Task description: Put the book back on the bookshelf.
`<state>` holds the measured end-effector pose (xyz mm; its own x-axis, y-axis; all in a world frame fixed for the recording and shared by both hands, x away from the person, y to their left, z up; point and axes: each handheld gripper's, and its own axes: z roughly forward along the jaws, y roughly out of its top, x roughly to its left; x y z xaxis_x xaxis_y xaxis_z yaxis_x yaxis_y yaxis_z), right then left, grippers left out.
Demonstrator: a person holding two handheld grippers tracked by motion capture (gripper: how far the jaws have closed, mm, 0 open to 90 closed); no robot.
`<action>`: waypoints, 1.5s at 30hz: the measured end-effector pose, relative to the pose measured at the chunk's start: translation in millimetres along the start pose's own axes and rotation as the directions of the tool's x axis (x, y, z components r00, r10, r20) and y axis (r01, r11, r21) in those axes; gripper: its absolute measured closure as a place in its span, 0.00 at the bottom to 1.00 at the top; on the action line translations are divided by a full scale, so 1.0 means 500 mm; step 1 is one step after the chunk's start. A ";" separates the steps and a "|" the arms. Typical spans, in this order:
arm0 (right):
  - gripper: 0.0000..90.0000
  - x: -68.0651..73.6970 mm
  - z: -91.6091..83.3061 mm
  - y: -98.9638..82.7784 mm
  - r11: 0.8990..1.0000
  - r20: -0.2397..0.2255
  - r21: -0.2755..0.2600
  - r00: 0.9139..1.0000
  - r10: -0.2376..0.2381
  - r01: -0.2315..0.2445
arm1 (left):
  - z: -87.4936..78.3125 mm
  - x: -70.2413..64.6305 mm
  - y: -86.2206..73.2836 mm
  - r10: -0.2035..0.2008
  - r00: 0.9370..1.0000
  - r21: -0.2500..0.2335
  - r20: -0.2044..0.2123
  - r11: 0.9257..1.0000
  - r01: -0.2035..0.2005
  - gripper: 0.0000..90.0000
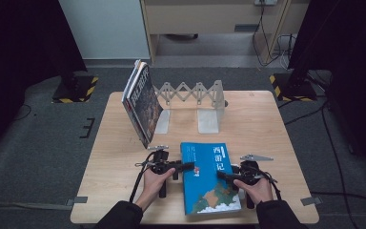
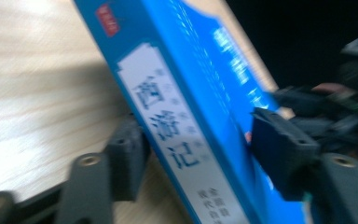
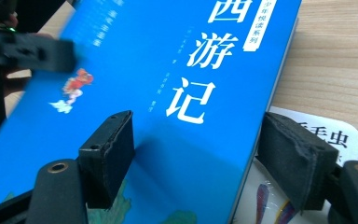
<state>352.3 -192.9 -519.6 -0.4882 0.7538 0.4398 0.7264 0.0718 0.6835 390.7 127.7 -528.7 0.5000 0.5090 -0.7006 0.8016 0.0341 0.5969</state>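
Near the surface's front edge the blue book lies between both tools, long axis front to back: left tool straddles its spine, jaws not clearly pressing; right tool clenched across the opposite edge, cover atop one jaw.

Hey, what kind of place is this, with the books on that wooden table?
Probably a lab or studio set up for recording, not a home: black curtains hang at both sides, hazard-striped stand bases sit on grey carpet, and cables trail behind the table.
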 end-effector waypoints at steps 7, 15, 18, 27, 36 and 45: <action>0.30 -0.003 -0.002 0.001 1.000 -0.014 0.004 1.000 0.003 -0.003 | 0.002 -0.022 0.013 0.057 0.998 0.023 -0.003 0.998 -0.057 0.49; 0.31 0.001 0.003 0.003 1.000 -0.021 0.008 1.000 -0.022 0.022 | 0.020 -0.030 0.018 0.075 0.997 0.063 -0.004 0.995 -0.075 0.50; 0.31 0.001 0.004 0.004 0.999 -0.020 0.008 0.999 -0.042 0.043 | 0.020 -0.029 0.018 0.072 0.997 0.076 -0.013 0.995 -0.071 0.49; 0.31 0.005 0.007 0.007 0.999 -0.027 0.015 0.999 -0.047 0.048 | 0.030 -0.032 0.016 0.061 0.998 0.084 -0.029 0.995 -0.058 0.49; 0.31 0.004 0.008 0.009 0.998 -0.039 0.020 0.997 -0.063 0.064 | 0.020 -0.037 0.017 0.031 0.999 0.085 -0.024 0.996 -0.029 0.54; 0.30 0.002 0.007 0.009 0.998 -0.057 0.014 0.997 -0.059 0.059 | 0.014 -0.053 0.022 0.042 0.998 0.088 -0.039 0.995 -0.039 0.56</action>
<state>356.8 -189.5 -517.8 -0.5566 0.7101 0.4312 0.7027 0.1254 0.7004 388.4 108.7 -506.2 0.5204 0.5433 -0.6588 0.8073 -0.0615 0.5870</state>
